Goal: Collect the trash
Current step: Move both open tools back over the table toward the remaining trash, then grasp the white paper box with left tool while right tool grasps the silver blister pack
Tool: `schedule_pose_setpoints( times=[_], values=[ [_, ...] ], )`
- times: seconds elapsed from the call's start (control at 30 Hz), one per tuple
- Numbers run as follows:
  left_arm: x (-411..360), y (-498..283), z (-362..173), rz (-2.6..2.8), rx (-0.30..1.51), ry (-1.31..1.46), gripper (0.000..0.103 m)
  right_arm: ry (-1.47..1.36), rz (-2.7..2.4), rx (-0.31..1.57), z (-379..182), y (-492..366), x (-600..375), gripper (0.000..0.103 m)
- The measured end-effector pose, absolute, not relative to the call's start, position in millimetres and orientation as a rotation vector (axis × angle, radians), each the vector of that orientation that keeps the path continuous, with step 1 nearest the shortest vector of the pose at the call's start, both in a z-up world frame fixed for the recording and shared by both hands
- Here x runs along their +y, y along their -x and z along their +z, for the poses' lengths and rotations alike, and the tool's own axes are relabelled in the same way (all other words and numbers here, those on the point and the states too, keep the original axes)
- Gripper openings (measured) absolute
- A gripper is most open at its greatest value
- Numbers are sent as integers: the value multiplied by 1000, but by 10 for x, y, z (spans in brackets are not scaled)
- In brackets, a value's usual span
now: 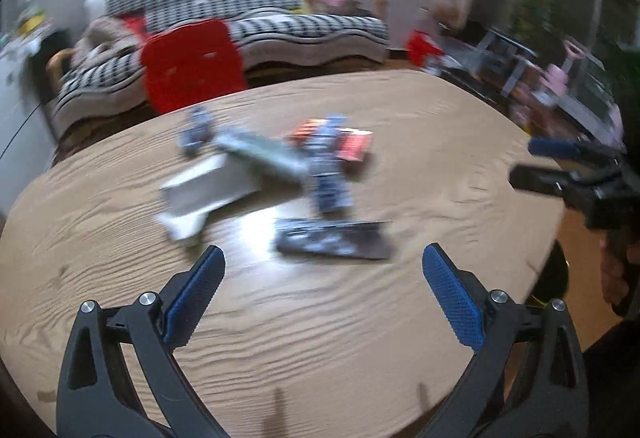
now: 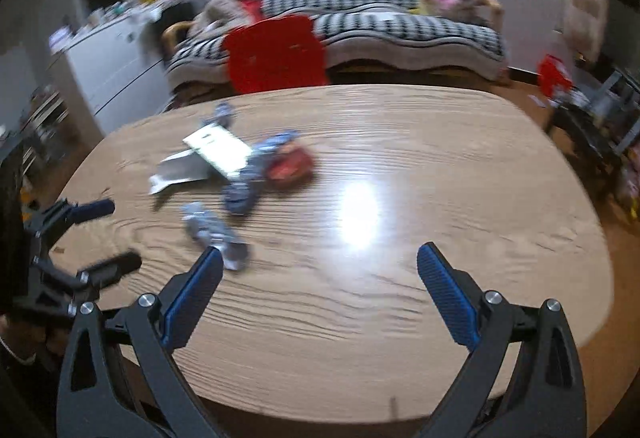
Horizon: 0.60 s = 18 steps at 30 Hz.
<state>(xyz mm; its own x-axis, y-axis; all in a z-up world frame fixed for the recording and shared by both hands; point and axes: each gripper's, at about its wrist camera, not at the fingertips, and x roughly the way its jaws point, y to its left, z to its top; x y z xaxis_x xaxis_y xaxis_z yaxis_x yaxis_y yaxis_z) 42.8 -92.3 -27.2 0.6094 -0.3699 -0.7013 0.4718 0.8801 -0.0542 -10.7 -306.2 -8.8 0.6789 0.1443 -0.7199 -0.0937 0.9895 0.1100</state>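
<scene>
Blurred beyond reading: wrappers point(image 1: 280, 182) heaped mid-tabletop point(image 1: 440, 142), toward 11 o'clock from the right tongs point(image 2: 320, 270). Both sets of tongs tilted down over the near edge, spread wide, holding nothing; left tongs point(image 1: 322, 270) just short of the heap.

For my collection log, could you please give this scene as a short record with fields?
surface: wooden table
trash: blurred wrappers and packets in a loose cluster, all on the table
left gripper: open, empty, short of the cluster
right gripper: open, empty
behind table: red chair, patterned sofa
bin: none in view
</scene>
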Motion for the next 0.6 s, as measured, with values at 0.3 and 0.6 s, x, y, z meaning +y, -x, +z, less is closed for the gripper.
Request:
schedule_pose_setpoints(
  times=[0.3, 0.6],
  values=[
    [-274, -696, -275, -380, 779, -86, 96, 50, 251, 873, -378, -228, -2338, 94],
    [-393, -1352, -500, -407, 800, -153, 96, 81, 272, 988, -836, -560, -2329, 86]
  ],
)
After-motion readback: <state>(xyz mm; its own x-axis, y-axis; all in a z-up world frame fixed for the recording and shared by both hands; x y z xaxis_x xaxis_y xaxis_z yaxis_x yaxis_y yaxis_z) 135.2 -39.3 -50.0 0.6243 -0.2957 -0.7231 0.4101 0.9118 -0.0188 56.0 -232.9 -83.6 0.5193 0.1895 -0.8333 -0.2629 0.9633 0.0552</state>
